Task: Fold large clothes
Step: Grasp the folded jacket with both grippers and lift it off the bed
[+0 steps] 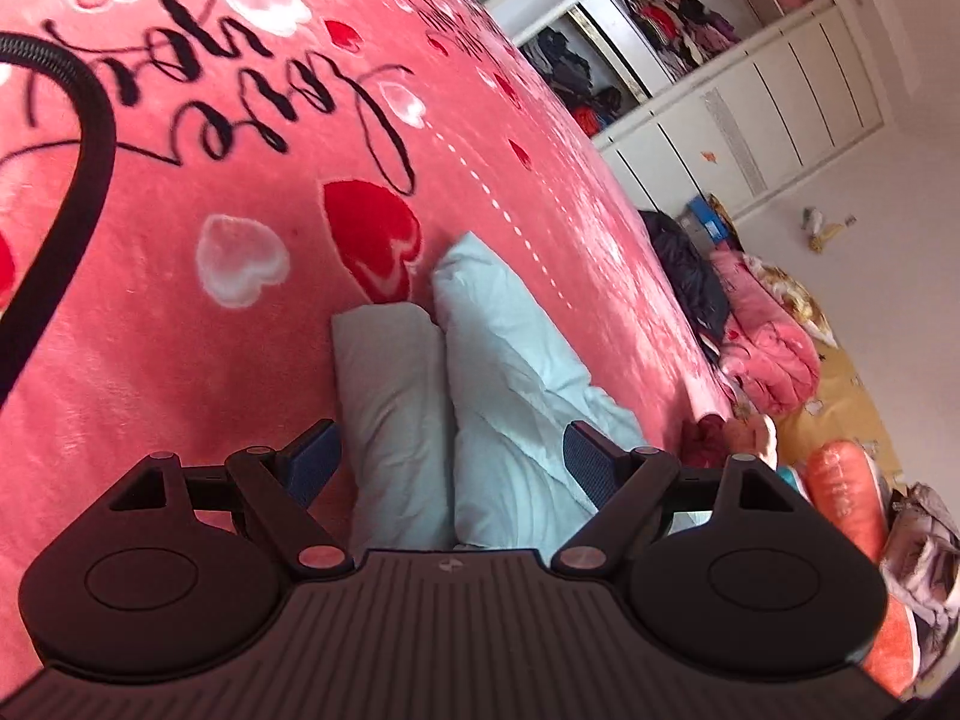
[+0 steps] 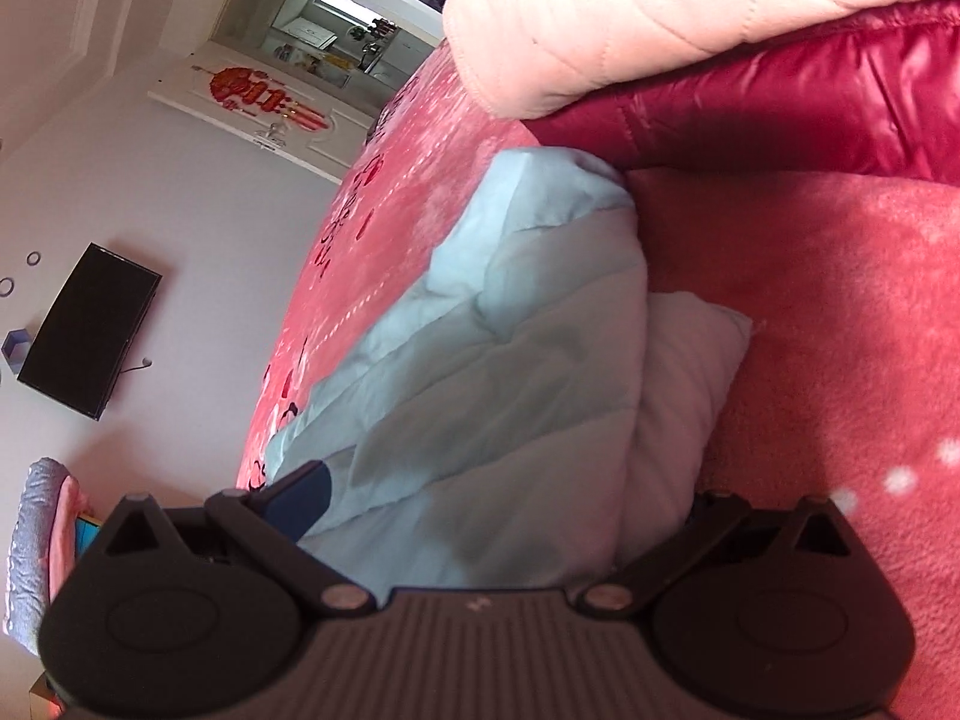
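My left claw (image 1: 447, 456) is spread wide, straddling the pale blue padded garment (image 1: 510, 372) lying on the fuzzy pink heart-print blanket (image 1: 180, 360). My right claw (image 2: 510, 498) also gapes around the garment (image 2: 480, 408); a glossy crimson puffer jacket (image 2: 780, 102) lies at one o'clock.

right claw's (image 2: 492, 516) far finger behind garment (image 2: 510, 360)

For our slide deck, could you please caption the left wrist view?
Open left gripper straddling a folded pale-blue padded garment on a pink heart-print blanket.
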Motion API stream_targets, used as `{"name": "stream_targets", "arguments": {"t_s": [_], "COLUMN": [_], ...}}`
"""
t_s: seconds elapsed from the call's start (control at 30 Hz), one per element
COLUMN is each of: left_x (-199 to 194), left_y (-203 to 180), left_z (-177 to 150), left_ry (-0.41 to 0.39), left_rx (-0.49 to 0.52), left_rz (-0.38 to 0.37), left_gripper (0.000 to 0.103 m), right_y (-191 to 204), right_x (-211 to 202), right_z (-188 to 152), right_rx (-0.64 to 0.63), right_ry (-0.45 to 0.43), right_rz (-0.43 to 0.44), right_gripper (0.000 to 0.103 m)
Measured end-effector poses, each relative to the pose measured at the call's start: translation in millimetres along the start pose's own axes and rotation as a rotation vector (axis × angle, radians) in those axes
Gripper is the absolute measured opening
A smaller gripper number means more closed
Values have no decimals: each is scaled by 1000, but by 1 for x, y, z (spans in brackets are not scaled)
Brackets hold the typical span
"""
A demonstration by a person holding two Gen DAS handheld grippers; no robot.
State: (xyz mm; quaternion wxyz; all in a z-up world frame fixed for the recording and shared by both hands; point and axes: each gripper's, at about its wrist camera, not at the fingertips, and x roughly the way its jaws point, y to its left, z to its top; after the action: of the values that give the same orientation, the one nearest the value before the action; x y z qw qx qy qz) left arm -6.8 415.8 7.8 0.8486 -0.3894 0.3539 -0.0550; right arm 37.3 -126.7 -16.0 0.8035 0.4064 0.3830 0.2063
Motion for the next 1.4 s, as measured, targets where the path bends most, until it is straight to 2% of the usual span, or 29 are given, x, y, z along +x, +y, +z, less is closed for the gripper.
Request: {"name": "stream_targets", "arguments": {"t_s": [0.13, 0.27, 0.43, 0.53, 0.6, 0.7, 0.77, 0.8, 0.87, 0.97, 1.1, 1.23, 1.4], "left_x": [16, 23, 31, 33, 31, 32, 37, 38, 38, 35, 28, 14, -13], "left_y": [-4, -6, -9, -7, -7, -8, -12, -14, -19, -23, -26, -24, -15], "left_z": [4, 3, 6, 7, 6, 7, 6, 6, 6, 6, 7, 14, 29], "left_ry": [57, 112, 152, 161, 161, 162, 166, 166, 162, 146, 110, 57, -42], "left_rx": [47, 76, 97, 84, 96, 107, 123, 137, 160, 185, 210, 226, 240], "left_rz": [-17, -2, -11, -19, -15, -14, -14, -13, -21, -32, -36, -45, -27], "left_gripper": [100, 100, 101, 99, 93, 82, 70, 67, 51, 38, 30, 23, 21], "right_y": [1, 2, 8, 11, 13, 14, 18, 21, 26, 43, 71, 100, 140], "right_x": [2, 2, 2, 3, 3, 5, 6, 8, 9, 11, 16, 23, 38], "right_z": [0, -1, -4, -7, -7, -9, -10, -11, -12, -15, -21, -24, -23], "right_rx": [-7, -20, -53, -50, -52, -44, -52, -51, -58, -110, -226, -356, -479], "right_ry": [-4, -7, -11, -23, -25, -24, -26, -27, -35, -48, -59, -81, -118], "right_rz": [-6, -18, -55, -82, -97, -125, -150, -162, -193, -260, -364, -437, -432], "right_gripper": [103, 103, 103, 99, 86, 74, 69, 65, 55, 43, 32, 25, 22]}}
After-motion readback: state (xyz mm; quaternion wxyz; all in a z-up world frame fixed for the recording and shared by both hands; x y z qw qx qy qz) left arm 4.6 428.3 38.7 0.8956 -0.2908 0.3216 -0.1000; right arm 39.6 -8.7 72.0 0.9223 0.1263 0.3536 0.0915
